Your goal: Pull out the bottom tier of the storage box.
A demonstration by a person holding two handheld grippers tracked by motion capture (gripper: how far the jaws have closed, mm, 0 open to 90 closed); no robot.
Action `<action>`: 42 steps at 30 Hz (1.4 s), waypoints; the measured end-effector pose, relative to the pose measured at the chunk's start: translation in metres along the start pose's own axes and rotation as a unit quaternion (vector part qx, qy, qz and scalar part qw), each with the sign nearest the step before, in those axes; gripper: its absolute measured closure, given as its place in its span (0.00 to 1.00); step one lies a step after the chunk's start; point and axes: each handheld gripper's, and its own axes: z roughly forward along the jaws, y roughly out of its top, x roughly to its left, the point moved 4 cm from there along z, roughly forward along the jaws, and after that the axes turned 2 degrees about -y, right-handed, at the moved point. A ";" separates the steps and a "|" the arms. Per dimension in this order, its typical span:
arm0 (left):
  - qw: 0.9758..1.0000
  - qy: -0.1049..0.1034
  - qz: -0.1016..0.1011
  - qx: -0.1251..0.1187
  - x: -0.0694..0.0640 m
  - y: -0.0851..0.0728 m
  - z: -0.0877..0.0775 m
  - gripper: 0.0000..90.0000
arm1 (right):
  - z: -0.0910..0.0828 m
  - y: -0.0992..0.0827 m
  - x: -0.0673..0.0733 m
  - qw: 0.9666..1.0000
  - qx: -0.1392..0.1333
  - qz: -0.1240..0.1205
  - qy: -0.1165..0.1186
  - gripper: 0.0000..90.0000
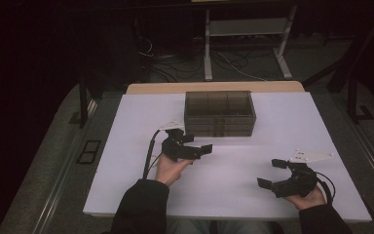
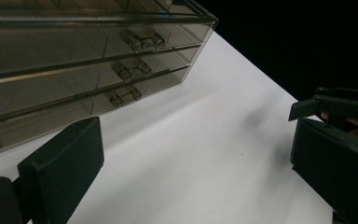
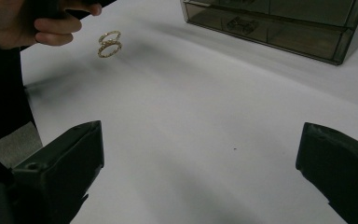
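Observation:
A smoky see-through drawer box (image 1: 219, 113) with three shut drawers stands at the table's far middle. In the left gripper view its drawer handles (image 2: 130, 69) are stacked one above the other. My left gripper (image 1: 197, 144) hovers just in front of the box's left half, open and holding nothing (image 2: 198, 172). Two small gold rings (image 3: 109, 44) lie side by side on the white table, close to the fingers of the left hand (image 3: 42, 23). My right gripper (image 1: 271, 174) is at the near right, open and holding nothing (image 3: 200, 172), pointing toward the rings and the box (image 3: 284, 28).
The white tabletop (image 1: 233, 195) has a wooden strip (image 1: 214, 87) along its far edge. Beyond it, on the dark floor, are cables and a white desk frame (image 1: 246, 48). The person's dark sleeves (image 1: 141, 204) come in at the bottom.

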 end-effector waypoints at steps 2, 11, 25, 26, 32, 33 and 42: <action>1.000 -0.004 -0.010 -0.001 0.001 -0.001 0.003 0.02 | 0.000 0.000 0.000 1.000 0.000 0.000 0.000 0.00; 0.999 -0.016 -0.045 0.003 0.006 -0.006 0.018 0.00 | 0.000 0.000 0.001 1.000 0.000 -0.001 0.000 0.00; 0.991 -0.013 -0.134 -0.020 0.021 -0.011 0.036 0.00 | 0.000 0.000 0.001 1.000 0.000 0.000 0.001 0.00; 0.990 -0.014 -0.141 -0.021 0.022 -0.011 0.038 0.00 | 0.000 0.000 0.001 1.000 0.000 0.000 0.002 0.00; 0.984 -0.015 -0.173 -0.027 0.030 -0.015 0.047 0.00 | 0.000 0.000 0.001 1.000 0.000 -0.001 0.003 0.00; 0.984 -0.015 -0.173 -0.027 0.030 -0.015 0.047 0.00 | 0.000 0.000 0.001 1.000 0.000 -0.002 0.002 0.00; 0.978 -0.002 -0.207 -0.032 0.039 -0.020 0.057 0.00 | 0.000 0.000 0.001 1.000 0.001 -0.003 0.003 0.00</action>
